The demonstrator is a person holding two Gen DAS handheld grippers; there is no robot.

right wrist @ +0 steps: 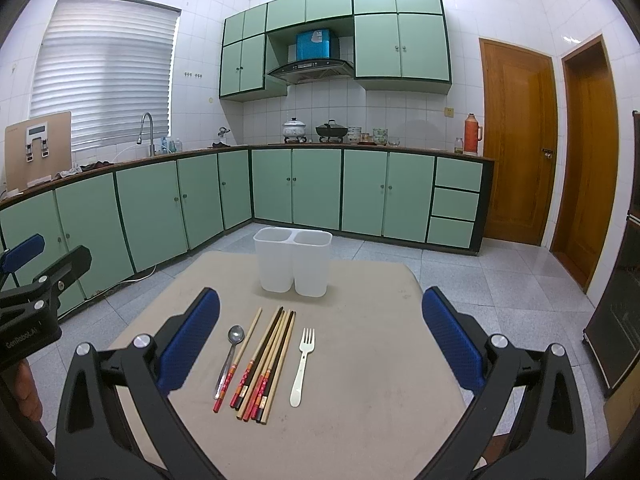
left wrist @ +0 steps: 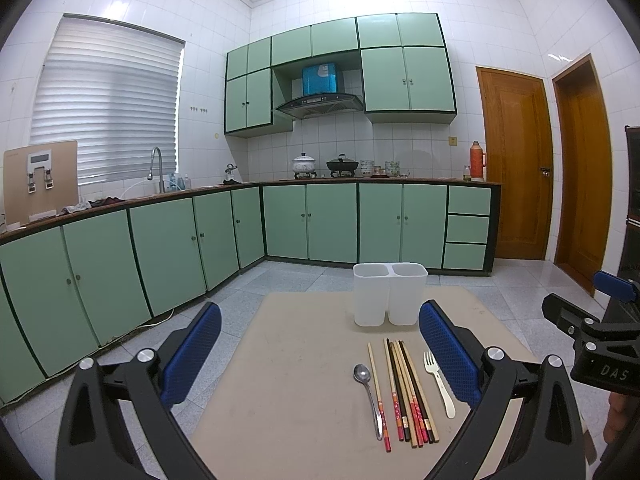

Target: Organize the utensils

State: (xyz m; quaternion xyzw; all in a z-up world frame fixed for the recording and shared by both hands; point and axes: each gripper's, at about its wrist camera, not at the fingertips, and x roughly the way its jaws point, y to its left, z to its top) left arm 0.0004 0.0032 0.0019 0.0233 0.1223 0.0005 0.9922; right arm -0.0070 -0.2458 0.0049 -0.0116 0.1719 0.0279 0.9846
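A white two-compartment holder (left wrist: 389,294) (right wrist: 293,261) stands upright at the far side of a beige table (left wrist: 296,360) (right wrist: 368,340). In front of it lie a metal spoon (left wrist: 367,394) (right wrist: 230,354), several chopsticks (left wrist: 408,392) (right wrist: 264,364) side by side, and a white fork (left wrist: 439,382) (right wrist: 303,364). My left gripper (left wrist: 320,356) is open and empty above the table, the utensils between its fingers toward the right one. My right gripper (right wrist: 320,340) is open and empty, with the utensils between its fingers.
Green kitchen cabinets (left wrist: 168,248) run along the left and back walls, with a sink tap (left wrist: 157,168) and pots (left wrist: 306,165) on the counter. Two wooden doors (left wrist: 516,164) stand at the right. The floor is tiled around the table.
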